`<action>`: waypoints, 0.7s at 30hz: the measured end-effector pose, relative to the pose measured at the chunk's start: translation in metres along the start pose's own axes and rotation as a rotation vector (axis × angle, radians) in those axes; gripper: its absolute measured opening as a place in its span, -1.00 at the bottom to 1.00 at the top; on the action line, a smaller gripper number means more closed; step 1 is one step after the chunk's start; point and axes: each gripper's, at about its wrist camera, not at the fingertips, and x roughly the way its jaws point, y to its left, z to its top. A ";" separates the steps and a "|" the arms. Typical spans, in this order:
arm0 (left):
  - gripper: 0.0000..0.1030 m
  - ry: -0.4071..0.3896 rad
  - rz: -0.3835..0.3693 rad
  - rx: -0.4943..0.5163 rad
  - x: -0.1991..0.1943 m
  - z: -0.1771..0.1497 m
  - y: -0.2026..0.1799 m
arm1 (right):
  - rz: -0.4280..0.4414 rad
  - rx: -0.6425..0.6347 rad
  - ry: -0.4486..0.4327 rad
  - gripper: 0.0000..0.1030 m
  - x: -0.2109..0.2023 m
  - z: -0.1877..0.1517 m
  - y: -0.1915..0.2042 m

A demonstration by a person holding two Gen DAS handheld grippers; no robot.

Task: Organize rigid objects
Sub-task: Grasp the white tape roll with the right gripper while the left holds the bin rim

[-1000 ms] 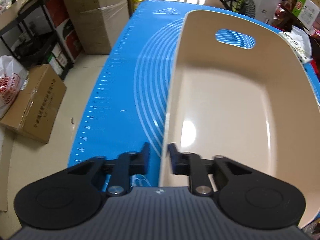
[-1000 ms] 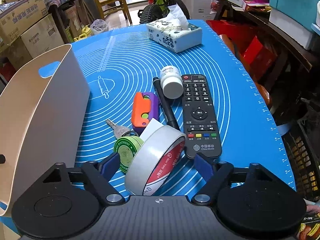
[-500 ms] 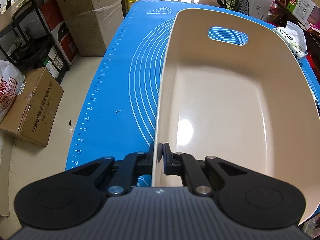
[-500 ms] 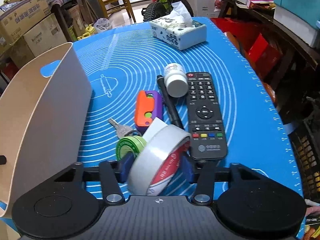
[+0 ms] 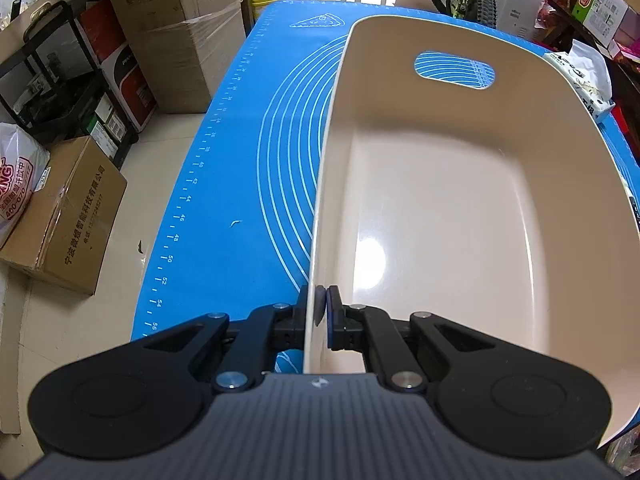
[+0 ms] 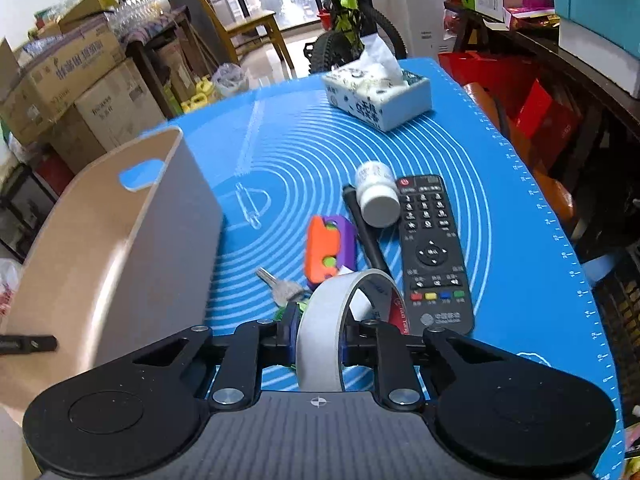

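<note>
My left gripper [image 5: 318, 312] is clamped on the near rim of the beige bin [image 5: 460, 216], one pad outside the wall and one inside, pinched tight on the plastic at six o'clock in my left view. The bin sits on the blue mat [image 5: 240, 184], its handle cutout up at twelve o'clock, and its floor shows bare and glossy. Over on my right side, the right gripper [image 6: 319, 338] has just been closing and now has the roll of tape [image 6: 320, 340] between its pads, pressed against the roll's flat sides, the roll standing on edge with its red-printed inner face toward the remote. The black remote control [image 6: 432, 248] lies flat at about one o'clock from the roll, just beside it. A white pill bottle [image 6: 378, 196] lies on its side at the remote's far left corner, touching a black pen [image 6: 366, 232] that runs alongside the remote. An orange and purple toy [image 6: 328, 246] sits at eleven o'clock from the roll, with a key [image 6: 280, 286] near its close end and a bit of a green tin [image 6: 286, 312] peeking out behind my left finger. A tissue box [image 6: 380, 96] sits far back at twelve o'clock. The bin fills nine o'clock in my right view, well apart from the roll.
</note>
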 end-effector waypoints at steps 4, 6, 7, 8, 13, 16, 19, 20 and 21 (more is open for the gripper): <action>-0.85 -0.001 -0.001 -0.006 0.000 0.000 0.000 | 0.045 0.025 -0.028 -0.45 -0.011 0.008 0.001; -0.85 -0.002 -0.001 -0.008 0.000 0.000 0.000 | 0.057 0.024 -0.043 -0.45 -0.017 0.011 0.002; -0.85 -0.002 -0.001 -0.008 0.000 0.000 0.000 | 0.067 0.031 -0.048 -0.45 -0.019 0.013 0.002; -0.85 -0.001 -0.001 -0.009 0.001 0.000 0.000 | 0.078 0.041 -0.053 -0.45 -0.021 0.015 0.002; -0.85 -0.003 -0.002 -0.012 0.001 -0.001 0.000 | 0.056 0.019 -0.011 -0.45 -0.011 0.012 0.004; -0.85 -0.003 -0.002 -0.012 0.001 -0.001 0.001 | 0.025 0.007 0.047 -0.45 0.009 0.006 0.002; -0.85 -0.002 -0.004 -0.014 0.001 -0.001 0.001 | -0.009 0.017 0.084 -0.44 0.024 0.002 -0.005; -0.85 -0.002 -0.005 -0.015 0.001 -0.001 0.001 | -0.010 0.023 0.093 -0.44 0.027 0.000 -0.008; -0.85 -0.002 -0.006 -0.016 0.001 -0.001 0.001 | -0.004 0.034 0.100 -0.44 0.029 -0.002 -0.011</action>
